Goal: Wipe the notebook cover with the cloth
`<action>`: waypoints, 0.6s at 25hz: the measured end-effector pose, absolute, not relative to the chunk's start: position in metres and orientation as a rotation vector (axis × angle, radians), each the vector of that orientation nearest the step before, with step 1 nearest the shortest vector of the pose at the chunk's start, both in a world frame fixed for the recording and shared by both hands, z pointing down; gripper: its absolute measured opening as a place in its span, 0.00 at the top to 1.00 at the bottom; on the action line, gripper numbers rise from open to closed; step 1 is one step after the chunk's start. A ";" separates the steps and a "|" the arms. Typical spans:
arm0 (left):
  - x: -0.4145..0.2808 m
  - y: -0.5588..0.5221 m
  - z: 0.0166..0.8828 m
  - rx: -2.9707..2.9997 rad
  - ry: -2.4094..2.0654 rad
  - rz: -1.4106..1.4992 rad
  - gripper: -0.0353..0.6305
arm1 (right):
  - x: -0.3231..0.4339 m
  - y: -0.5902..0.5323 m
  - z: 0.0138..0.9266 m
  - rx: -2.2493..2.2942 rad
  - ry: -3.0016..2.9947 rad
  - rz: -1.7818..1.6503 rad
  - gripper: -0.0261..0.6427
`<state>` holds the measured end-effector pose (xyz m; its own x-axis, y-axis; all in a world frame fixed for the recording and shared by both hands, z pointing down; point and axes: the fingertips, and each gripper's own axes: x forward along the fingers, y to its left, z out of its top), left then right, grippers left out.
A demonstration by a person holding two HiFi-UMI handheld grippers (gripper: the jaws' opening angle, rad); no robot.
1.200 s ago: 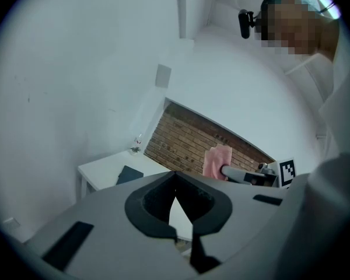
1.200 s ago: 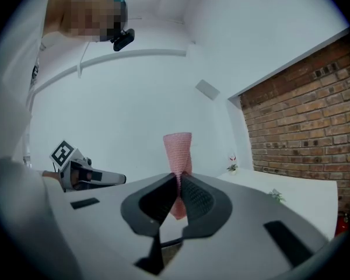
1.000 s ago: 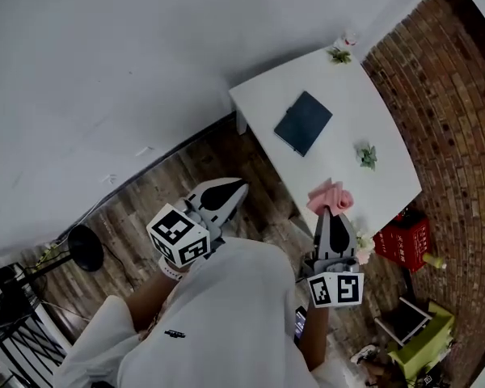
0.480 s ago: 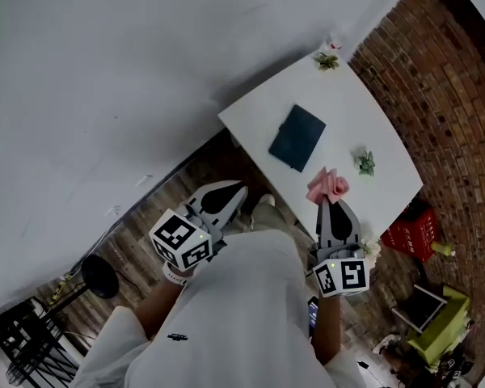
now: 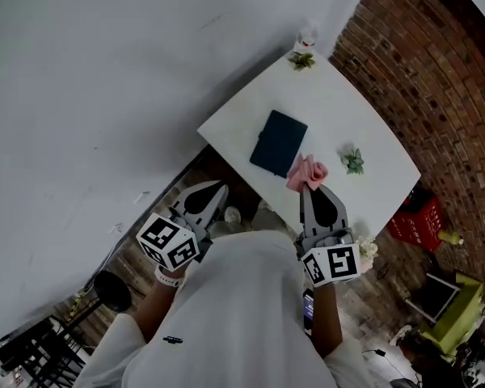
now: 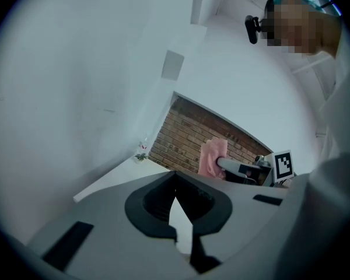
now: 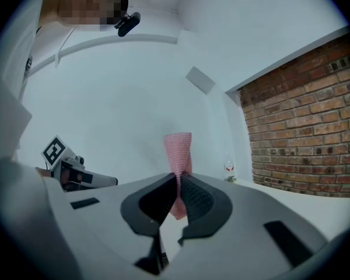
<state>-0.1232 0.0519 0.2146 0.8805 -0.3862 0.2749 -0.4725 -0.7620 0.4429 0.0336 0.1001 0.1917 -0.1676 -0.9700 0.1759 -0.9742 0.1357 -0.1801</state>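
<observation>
- Showing the approach to the wipe: the person has stepped closer to the tabletop (image 5: 370,128) over the last second, and the right gripper (image 5: 309,189) has carried the cloth (image 5: 307,170) from well short of the notebook (image 5: 278,142) to just beside its near corner.
- Right gripper: jaws clamped on the cloth, which stands up from the tips as a twisted pink bunch with a fine woven grain.
- Left gripper (image 5: 217,191): jaws together with nothing between them, held off the tabletop's near edge.
- Notebook: dark, plain-covered and closed, lying flat close to the near edge, well apart from the small plant (image 5: 353,161) towards the right edge.
- Reading for the task: no wiping has begun. The cloth appears to be held in the air above the near edge. It must next be lowered onto the cover, and the bunched fabric would probably need pressing down to spread.
</observation>
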 end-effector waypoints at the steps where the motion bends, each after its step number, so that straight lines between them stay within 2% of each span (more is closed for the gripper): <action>1: -0.120 0.051 0.216 2.532 -0.621 0.238 0.93 | 0.037 0.098 0.192 2.020 -2.348 0.398 0.94; 15: -0.071 0.021 0.258 2.494 -0.645 0.369 0.93 | 0.101 0.057 0.231 1.964 -2.257 0.464 0.94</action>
